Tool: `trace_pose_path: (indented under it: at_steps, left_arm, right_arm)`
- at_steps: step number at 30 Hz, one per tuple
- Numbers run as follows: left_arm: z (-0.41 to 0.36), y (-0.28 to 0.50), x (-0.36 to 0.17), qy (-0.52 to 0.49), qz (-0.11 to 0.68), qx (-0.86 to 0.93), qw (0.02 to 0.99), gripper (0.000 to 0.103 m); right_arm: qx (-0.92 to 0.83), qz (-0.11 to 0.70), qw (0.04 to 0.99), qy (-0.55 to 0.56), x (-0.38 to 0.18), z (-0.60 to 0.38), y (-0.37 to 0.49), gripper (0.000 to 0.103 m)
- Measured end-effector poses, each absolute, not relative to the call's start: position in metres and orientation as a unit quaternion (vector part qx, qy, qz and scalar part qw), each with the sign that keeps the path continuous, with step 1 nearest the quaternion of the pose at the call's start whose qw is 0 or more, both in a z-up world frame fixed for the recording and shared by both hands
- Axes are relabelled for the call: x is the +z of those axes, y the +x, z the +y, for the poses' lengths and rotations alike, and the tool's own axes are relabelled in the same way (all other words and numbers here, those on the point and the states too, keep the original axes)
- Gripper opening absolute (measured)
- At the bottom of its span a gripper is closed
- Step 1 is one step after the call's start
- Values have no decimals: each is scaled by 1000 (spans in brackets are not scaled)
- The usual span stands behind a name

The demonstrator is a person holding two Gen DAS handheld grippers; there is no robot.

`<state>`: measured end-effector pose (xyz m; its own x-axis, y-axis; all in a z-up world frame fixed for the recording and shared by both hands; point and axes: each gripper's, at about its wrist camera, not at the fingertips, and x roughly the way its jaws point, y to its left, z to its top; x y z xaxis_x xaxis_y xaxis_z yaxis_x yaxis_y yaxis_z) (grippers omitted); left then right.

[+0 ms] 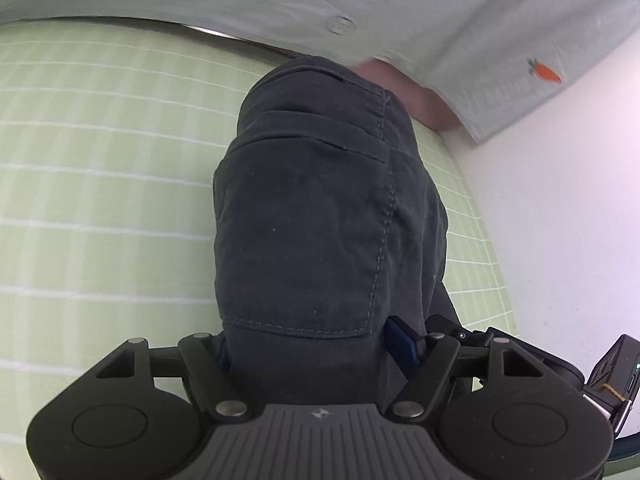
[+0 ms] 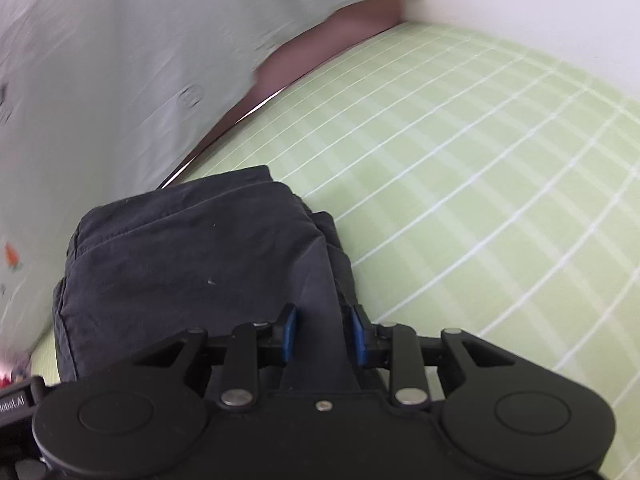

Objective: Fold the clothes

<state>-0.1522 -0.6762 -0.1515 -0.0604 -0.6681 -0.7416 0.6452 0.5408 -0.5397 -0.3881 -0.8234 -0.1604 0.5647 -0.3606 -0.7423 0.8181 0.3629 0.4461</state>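
Both grippers, left [image 1: 316, 344] and right [image 2: 324, 336], each clamped on folded dark shorts [image 1: 312, 216] atop green checked cloth [image 1: 100, 184].

The supporting surface is a flat top covered by a pale green cloth with a grid of thin white lines [image 1: 100, 184] [image 2: 460, 184]. A thin shiny metallic strip [image 1: 208, 31] [image 2: 256, 109] runs along its edge on the side where the person stands. Beyond another edge is plain white background.

One item lies directly on the cloth: a folded dark charcoal cotton garment with visible stitched seams and a patch pocket [image 1: 312, 216] [image 2: 192, 264]. It is stacked in several layers and sits close to the person's side of the surface. The cloth around the garment is bare.
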Motion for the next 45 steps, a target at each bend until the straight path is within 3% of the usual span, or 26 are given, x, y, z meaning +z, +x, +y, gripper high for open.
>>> trace_pose_path:
  at_steps: [8, 11, 12, 14, 19, 23, 26, 30, 35, 37, 41, 45]
  left_arm:
    - [-859, -159, -165, -20, 542, -495, 679, 72]
    - [-930, -138, -171, -34, 541, -498, 677, 72]
    - [-948, -131, -172, -37, 538, -500, 678, 72]
    - [-980, -117, -176, -44, 530, -500, 683, 73]
    - [-1030, -102, -185, -50, 513, -502, 695, 78]
    - [-1031, -106, -190, -44, 511, -511, 690, 85]
    - [-1017, -113, -177, -22, 504, -507, 699, 85]
    - [-978, -140, -135, 44, 424, -530, 733, 85]
    - [-894, -187, -81, 80, 332, -553, 760, 103]
    - [-857, -206, -66, 83, 299, -550, 776, 103]
    - [-796, -238, -46, 91, 268, -540, 793, 103]
    - [-747, -275, -41, 106, 287, -536, 787, 103]
  right_arm:
    - [-455, 316, 789, 266, -149, -955, -381, 27]
    - [-466, 333, 800, 177, -151, -1011, -348, 24]
    - [-469, 338, 803, 147, -152, -1030, -337, 16]
    - [-474, 347, 805, 86, -154, -1068, -316, 16]
    - [-479, 356, 802, -18, -169, -1114, -272, 16]
    - [-483, 348, 802, -35, -175, -1125, -271, 18]
    - [-489, 332, 806, -29, -167, -1116, -284, 33]
    - [-487, 300, 820, -2, -139, -1081, -313, 61]
    - [-488, 256, 832, 57, -102, -1014, -360, 88]
    - [-492, 250, 831, 77, -92, -986, -377, 103]
    - [-493, 245, 827, 109, -76, -918, -411, 103]
    - [-483, 248, 826, 149, -69, -858, -436, 103]
